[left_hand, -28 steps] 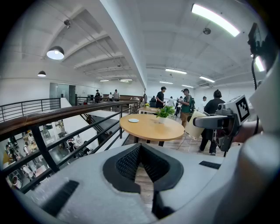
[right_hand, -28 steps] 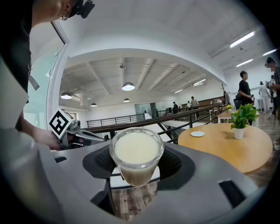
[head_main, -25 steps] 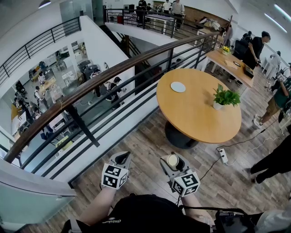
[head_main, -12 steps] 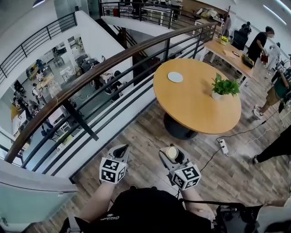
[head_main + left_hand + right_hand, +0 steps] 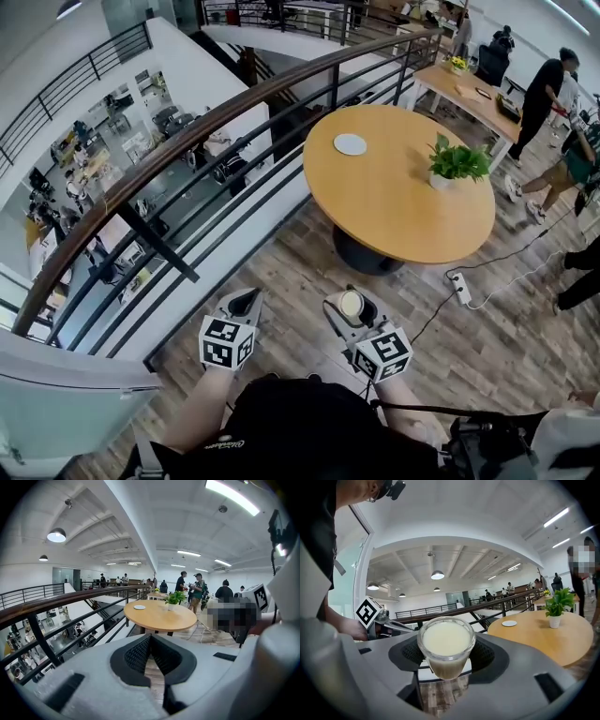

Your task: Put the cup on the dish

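Note:
A clear glass cup [image 5: 446, 644] full of a pale creamy drink sits upright between the jaws of my right gripper [image 5: 446, 654], which is shut on it; from the head view the cup [image 5: 352, 304] shows over the wooden floor. A small white dish [image 5: 350, 143] lies on the far left part of the round wooden table [image 5: 403, 211], well ahead of both grippers. The dish [image 5: 509, 623] is at mid-right in the right gripper view. My left gripper [image 5: 244, 304] hangs beside the right one, and its pads [image 5: 140, 656] meet at the tip with nothing held.
A dark metal railing with a wooden handrail [image 5: 187, 155] runs along the left, over a drop to a lower floor. A potted plant [image 5: 455, 161] stands on the table. A power strip [image 5: 457, 287] and cable lie on the floor. People [image 5: 544, 94] stand at the right.
Both grippers and the head camera have advanced toward the round table, which now sits lower and more to the left in view. The cup stays held.

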Demonstrator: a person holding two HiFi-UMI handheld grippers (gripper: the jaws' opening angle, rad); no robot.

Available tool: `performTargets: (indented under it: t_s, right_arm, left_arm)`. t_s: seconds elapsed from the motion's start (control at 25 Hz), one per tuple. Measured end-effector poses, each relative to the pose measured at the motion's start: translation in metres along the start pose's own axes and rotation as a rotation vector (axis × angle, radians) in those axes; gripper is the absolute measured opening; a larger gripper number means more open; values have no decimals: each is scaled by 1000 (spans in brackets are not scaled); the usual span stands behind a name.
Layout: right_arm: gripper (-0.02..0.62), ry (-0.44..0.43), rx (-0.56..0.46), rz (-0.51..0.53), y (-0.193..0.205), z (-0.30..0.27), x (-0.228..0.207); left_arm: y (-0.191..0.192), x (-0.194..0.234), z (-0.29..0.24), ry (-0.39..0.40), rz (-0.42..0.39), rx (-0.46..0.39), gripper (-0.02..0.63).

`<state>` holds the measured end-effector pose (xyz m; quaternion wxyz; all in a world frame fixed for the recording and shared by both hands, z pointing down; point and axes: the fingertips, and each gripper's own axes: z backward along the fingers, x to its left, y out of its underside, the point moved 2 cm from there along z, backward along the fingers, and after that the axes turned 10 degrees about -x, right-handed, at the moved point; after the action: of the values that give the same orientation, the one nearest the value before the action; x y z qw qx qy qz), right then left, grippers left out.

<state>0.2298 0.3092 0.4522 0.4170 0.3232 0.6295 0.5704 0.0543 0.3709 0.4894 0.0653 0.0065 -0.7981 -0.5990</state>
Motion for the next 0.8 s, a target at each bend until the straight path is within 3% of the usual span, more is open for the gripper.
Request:
performTargets:
  t_s: [0.32,0.8]
  right_arm:
    - [255,-9,19,-25,8,9,-24]
    - [255,-9,33,-20,5,-54,-49]
  left_arm:
    - [1,-21,-23,15,-7,21,9]
    - [-11,28,-63,7,13,12,9]
